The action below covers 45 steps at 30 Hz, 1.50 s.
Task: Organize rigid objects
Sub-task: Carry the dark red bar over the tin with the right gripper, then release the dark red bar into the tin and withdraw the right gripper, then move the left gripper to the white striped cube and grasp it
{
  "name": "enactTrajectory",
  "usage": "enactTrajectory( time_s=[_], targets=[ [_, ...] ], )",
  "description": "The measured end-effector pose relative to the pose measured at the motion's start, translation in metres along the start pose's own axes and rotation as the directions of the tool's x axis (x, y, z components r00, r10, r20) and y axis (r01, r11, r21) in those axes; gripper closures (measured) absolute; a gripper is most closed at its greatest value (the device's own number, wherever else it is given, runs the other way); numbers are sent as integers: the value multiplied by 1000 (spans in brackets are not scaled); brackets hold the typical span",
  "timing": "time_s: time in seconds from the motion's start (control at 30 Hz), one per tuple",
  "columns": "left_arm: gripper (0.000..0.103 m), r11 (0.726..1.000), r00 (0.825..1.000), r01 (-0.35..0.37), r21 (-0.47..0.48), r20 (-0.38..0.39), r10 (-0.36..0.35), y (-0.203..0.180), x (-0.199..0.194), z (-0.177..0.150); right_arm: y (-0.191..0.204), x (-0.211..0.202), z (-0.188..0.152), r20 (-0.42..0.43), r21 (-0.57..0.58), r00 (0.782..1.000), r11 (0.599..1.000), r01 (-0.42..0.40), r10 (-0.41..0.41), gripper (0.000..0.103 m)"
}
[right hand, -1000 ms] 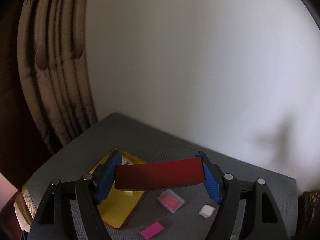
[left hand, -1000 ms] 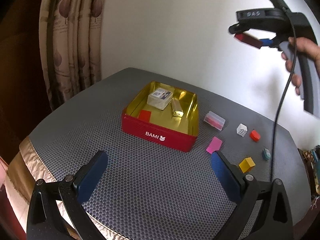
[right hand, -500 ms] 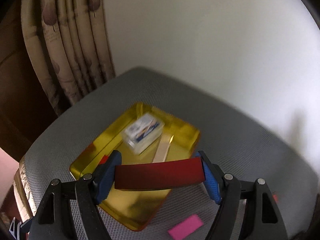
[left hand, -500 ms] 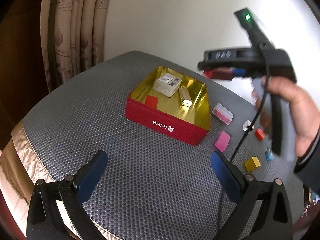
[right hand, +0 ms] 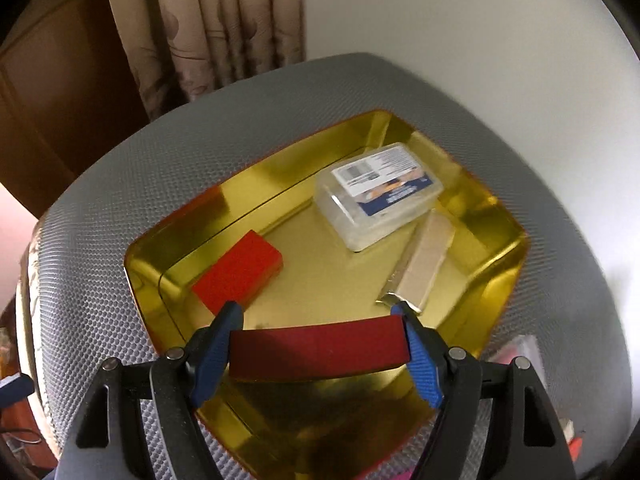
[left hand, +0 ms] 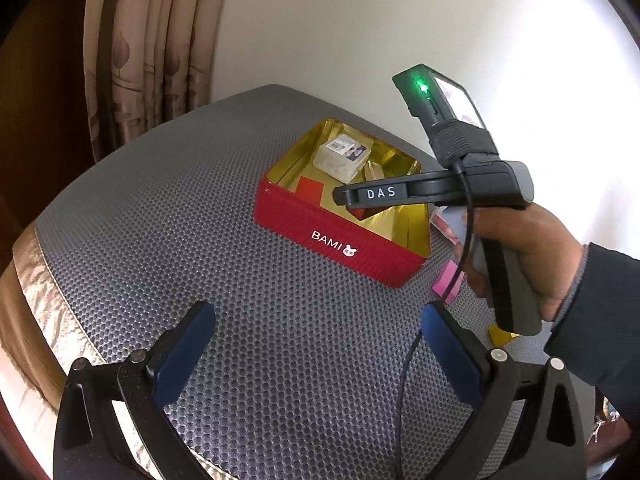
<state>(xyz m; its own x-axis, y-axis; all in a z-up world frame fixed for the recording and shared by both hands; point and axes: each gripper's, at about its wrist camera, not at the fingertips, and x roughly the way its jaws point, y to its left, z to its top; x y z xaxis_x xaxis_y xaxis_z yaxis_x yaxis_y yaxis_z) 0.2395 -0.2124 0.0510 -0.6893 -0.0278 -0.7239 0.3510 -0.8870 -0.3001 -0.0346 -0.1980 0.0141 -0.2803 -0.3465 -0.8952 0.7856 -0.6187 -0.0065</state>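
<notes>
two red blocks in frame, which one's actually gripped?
The dark red block, clamped between the right gripper pads above the tin. The brighter red block lies loose on the tin floor, near its left wall.

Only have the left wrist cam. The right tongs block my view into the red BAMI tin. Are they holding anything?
Observer: Yes. The right tongs clamp a dark red rectangular block by its ends, over the gold-lined tin.
Operator: Any free floor in there?
Observer: Bare gold floor just ahead of the block, between a bright red flat block and a beige bar.
Operator: Where does the bar end?
Observer: Its far end lies right beside a clear plastic labelled box.
</notes>
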Motion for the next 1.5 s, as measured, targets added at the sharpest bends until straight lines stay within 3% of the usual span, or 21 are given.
enactTrajectory(
  time_s=[0.33, 0.7, 0.77, 0.93, 1.07, 1.1, 1.13, 1.23, 1.33, 1.4, 1.5],
  targets=[
    [1, 1000, 1000, 3, -14, -27, -4, 4, 9, 5, 7, 31, -7, -41, 98, 996, 992, -77, 81, 25],
    [1, 1000, 1000, 4, 4, -29, -4, 0, 10, 3, 11, 26, -8, -52, 144, 989, 981, -131, 140, 24],
    [1, 1000, 1000, 3, 13, -23, -3, -2, 9, 2, 6, 13, -9, -7, 164, 986, 972, -166, 170, 24],
    [1, 998, 1000, 6, 55, 1, -6, -10, 2, 0, -40, -68, -28, 251, 299, 952, 922, -247, 174, 24],
    [1, 992, 1000, 21, 121, 4, -22, -23, 1, -3, -96, -132, -93, 333, 450, 943, 880, -152, -7, 23],
    [1, 990, 1000, 27, 138, 0, -28, -28, 2, -5, -114, -147, -122, 313, 501, 944, 863, -69, -107, 23],
    [1, 987, 999, 32, 157, 0, -32, -33, 4, -6, -125, -154, -142, 305, 526, 939, 850, -29, -156, 23],
    [1, 973, 999, 49, 226, -5, -49, -51, 9, -15, -168, -181, -224, 239, 636, 908, 762, 122, -345, 23],
    [1, 956, 997, 78, 284, -37, -71, -75, 22, -25, -199, -195, -310, 163, 729, 881, 656, 196, -444, 23],
    [1, 938, 993, 109, 330, -80, -87, -99, 32, -31, -210, -198, -368, 113, 776, 878, 593, 214, -465, 23],
    [1, 889, 978, 191, 416, -156, -137, -142, 49, -48, -213, -201, -424, 86, 823, 887, 534, 193, -453, 23]
  ],
)
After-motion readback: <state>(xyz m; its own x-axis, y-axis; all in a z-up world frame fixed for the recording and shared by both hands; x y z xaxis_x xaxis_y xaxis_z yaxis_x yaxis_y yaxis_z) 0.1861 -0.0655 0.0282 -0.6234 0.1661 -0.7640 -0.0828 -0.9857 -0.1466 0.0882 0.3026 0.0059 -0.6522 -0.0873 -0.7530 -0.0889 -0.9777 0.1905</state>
